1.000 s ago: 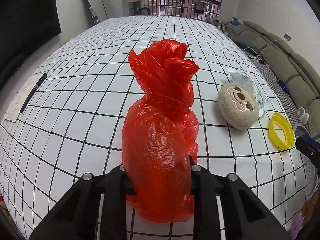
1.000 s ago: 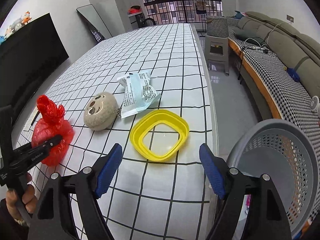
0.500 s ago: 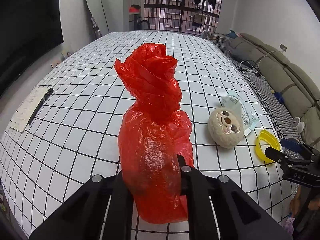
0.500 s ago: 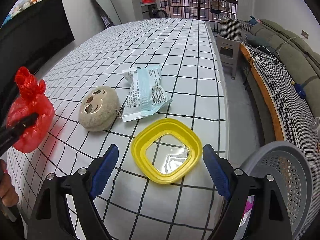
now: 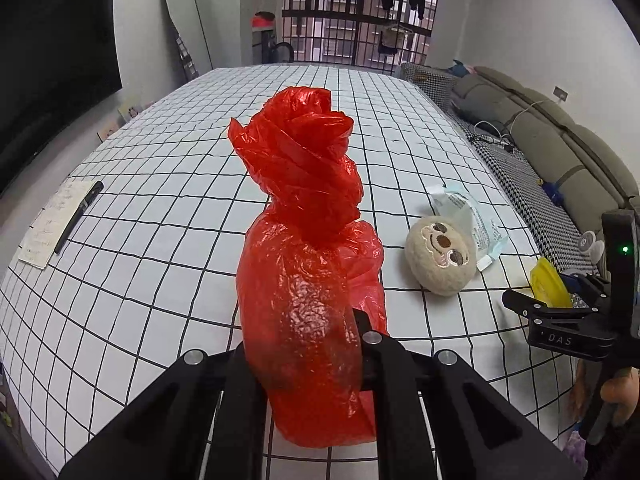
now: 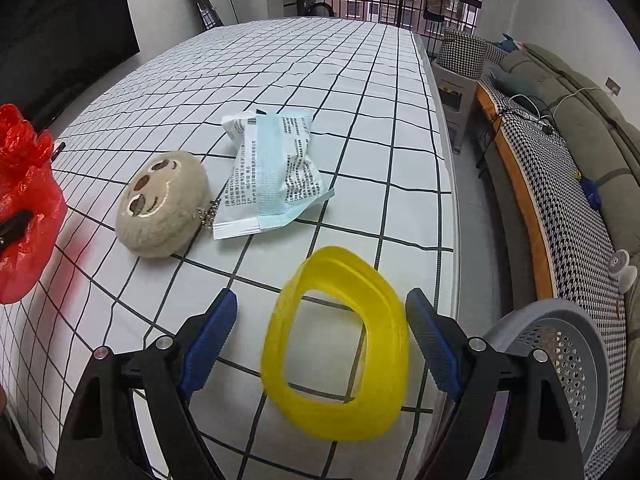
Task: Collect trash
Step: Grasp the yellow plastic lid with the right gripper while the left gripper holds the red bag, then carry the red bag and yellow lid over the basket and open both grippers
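Observation:
My left gripper (image 5: pixel 304 336) is shut on a tied red plastic bag (image 5: pixel 308 248) and holds it above the checked table; the bag also shows at the left edge of the right wrist view (image 6: pixel 24 208). My right gripper (image 6: pixel 320 328) is open, its blue pads on either side of a yellow ring-shaped lid (image 6: pixel 340 344) that is tilted up off the table near the right edge. A white and light blue wrapper (image 6: pixel 276 176) lies flat behind it. A grey perforated waste basket (image 6: pixel 560 360) stands on the floor at the lower right.
A beige round plush toy (image 6: pixel 164 204) with a chain lies left of the wrapper. A notepad with a black pen (image 5: pixel 60 220) lies at the far left. The table's right edge (image 6: pixel 448 216) drops to the floor; a sofa (image 6: pixel 580 140) runs along the right.
The right gripper has moved forward around the yellow lid, which has tipped up from flat. The left gripper has lifted the red bag higher.

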`<state>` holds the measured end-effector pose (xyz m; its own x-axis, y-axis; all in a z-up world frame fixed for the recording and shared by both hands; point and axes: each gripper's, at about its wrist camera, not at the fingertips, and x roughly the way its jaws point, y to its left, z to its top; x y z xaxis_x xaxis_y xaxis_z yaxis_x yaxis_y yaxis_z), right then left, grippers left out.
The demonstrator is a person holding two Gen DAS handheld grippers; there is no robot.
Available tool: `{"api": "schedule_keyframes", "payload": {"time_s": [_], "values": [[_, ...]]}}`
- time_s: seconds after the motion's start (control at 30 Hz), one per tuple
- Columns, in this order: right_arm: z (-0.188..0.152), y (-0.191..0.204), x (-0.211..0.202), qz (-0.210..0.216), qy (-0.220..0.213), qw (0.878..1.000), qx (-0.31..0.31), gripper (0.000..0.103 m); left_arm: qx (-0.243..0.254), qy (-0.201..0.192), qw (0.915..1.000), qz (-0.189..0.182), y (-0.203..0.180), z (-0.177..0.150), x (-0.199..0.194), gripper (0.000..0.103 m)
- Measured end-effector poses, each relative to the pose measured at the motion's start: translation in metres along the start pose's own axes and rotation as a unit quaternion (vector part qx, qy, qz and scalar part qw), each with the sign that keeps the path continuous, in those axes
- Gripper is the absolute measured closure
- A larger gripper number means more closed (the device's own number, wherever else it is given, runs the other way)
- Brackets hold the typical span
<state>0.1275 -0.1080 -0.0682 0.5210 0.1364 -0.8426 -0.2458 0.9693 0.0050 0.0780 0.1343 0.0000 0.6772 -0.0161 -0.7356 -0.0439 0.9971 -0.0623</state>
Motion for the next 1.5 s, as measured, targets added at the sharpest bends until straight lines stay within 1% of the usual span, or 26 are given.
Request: {"api": "schedule_keyframes", "payload": {"time_s": [0.2, 0.3, 0.5, 0.67, 0.9, 0.93, 0.97, 1.0, 1.1, 1.27, 1.37, 1.5], "values": [[0.0, -0.003, -0.007, -0.001, -0.009, 1.0, 0.007, 0.02, 0.0, 0.001, 1.0, -0.002, 0.0, 0.0, 0.0, 0.093], [-0.002, -0.004, -0.006, -0.001, -0.003, 1.0, 0.014, 0.02, 0.001, 0.001, 1.0, -0.003, 0.0, 0.0, 0.001, 0.093], [-0.01, -0.001, -0.008, 0.013, 0.003, 1.0, 0.026, 0.02, 0.001, 0.0, 1.0, -0.004, 0.001, 0.001, 0.001, 0.093], [-0.014, 0.003, -0.006, 0.004, 0.017, 0.999, 0.031, 0.021, 0.003, -0.001, 1.0, -0.007, 0.0, 0.0, -0.001, 0.093], [-0.022, 0.001, -0.008, -0.007, 0.011, 0.999, 0.05, 0.021, 0.015, 0.002, 0.9997, -0.018, -0.008, -0.003, -0.004, 0.093], [-0.023, 0.001, -0.009, -0.006, 0.007, 0.999, 0.052, 0.025, 0.018, 0.002, 0.9997, -0.019, -0.01, -0.004, -0.005, 0.093], [-0.024, 0.001, -0.01, -0.008, 0.004, 0.999, 0.052, 0.03, 0.02, 0.003, 0.9996, -0.021, -0.012, -0.004, -0.005, 0.093], [-0.024, 0.002, -0.011, -0.01, 0.003, 0.999, 0.052, 0.033, 0.022, 0.003, 0.9995, -0.023, -0.013, -0.005, -0.006, 0.093], [-0.027, 0.0, -0.018, 0.0, -0.004, 0.998, 0.059, 0.035, 0.031, 0.004, 0.999, -0.031, -0.022, -0.006, -0.008, 0.093], [-0.037, -0.006, -0.042, -0.001, -0.026, 0.997, 0.076, 0.035, 0.059, 0.006, 0.9969, -0.052, -0.044, -0.006, -0.013, 0.093], [-0.048, -0.015, -0.064, -0.01, -0.041, 0.995, 0.094, 0.035, 0.078, 0.003, 0.9945, -0.07, -0.064, -0.004, -0.017, 0.093], [-0.073, -0.038, -0.093, -0.027, -0.059, 0.99, 0.127, 0.035, 0.107, -0.004, 0.9894, -0.098, -0.097, -0.003, -0.023, 0.093]]}}
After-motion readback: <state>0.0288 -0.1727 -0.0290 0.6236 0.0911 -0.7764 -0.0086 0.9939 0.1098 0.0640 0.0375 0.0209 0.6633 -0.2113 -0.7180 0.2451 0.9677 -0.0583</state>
